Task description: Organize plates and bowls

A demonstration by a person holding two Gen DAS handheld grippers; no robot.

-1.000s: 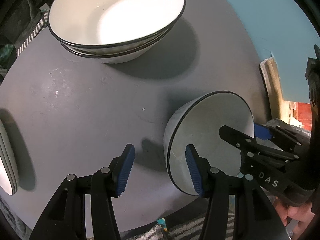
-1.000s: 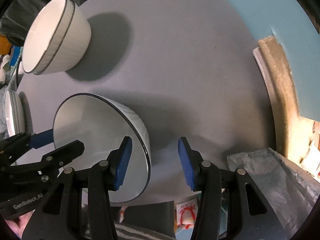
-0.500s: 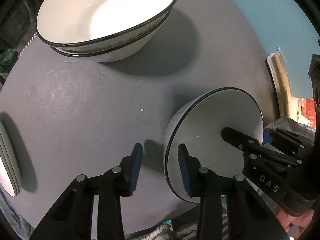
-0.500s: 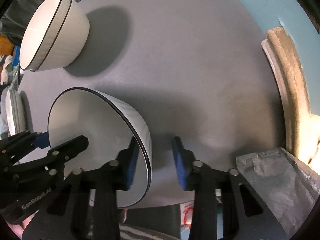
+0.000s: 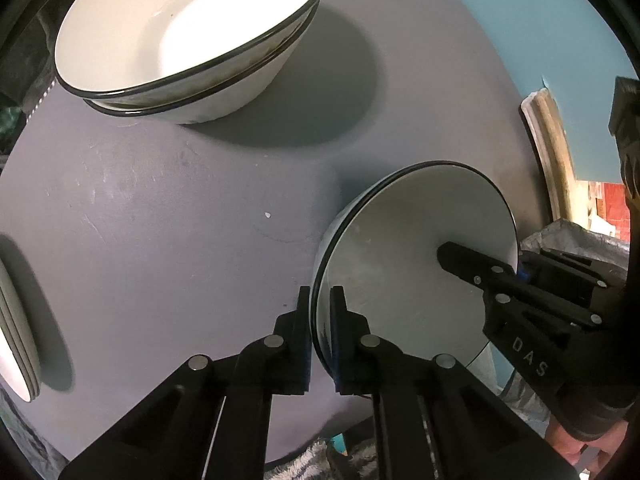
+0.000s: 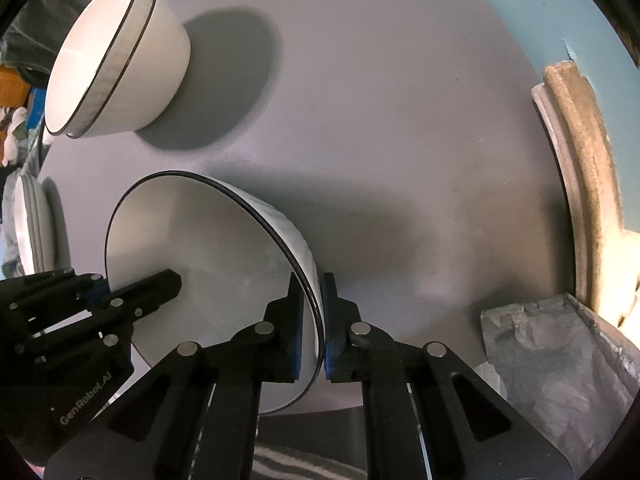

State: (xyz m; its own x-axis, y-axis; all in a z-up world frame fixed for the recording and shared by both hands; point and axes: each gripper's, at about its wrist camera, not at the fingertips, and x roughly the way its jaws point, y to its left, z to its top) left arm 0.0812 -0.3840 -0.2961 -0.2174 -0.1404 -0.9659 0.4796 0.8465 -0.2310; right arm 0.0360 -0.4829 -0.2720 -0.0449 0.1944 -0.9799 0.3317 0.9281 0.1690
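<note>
A white bowl with a black rim (image 5: 412, 256) (image 6: 200, 264) sits near the front edge of the round grey table (image 5: 160, 220) (image 6: 400, 120). My left gripper (image 5: 320, 300) is closing its jaws on the bowl's left rim, one pad inside and one outside, both touching it. My right gripper (image 6: 314, 288) is closing the same way on the opposite rim. Each gripper shows in the other's view: right gripper (image 5: 516, 276), left gripper (image 6: 104, 292). A stack of two larger bowls (image 5: 188, 36) (image 6: 116, 56) stands at the far side.
A stack of white plates (image 5: 16, 332) (image 6: 32, 224) lies at the table's left edge. Beyond the right edge are a beige moulding (image 6: 580, 184), a grey plastic bag (image 6: 560, 352) and a blue wall. A striped rug shows below the table's front edge.
Both grippers went from wide open to closed on opposite sides of the bowl's rim. Neither the hands nor the bowl have shifted noticeably.
</note>
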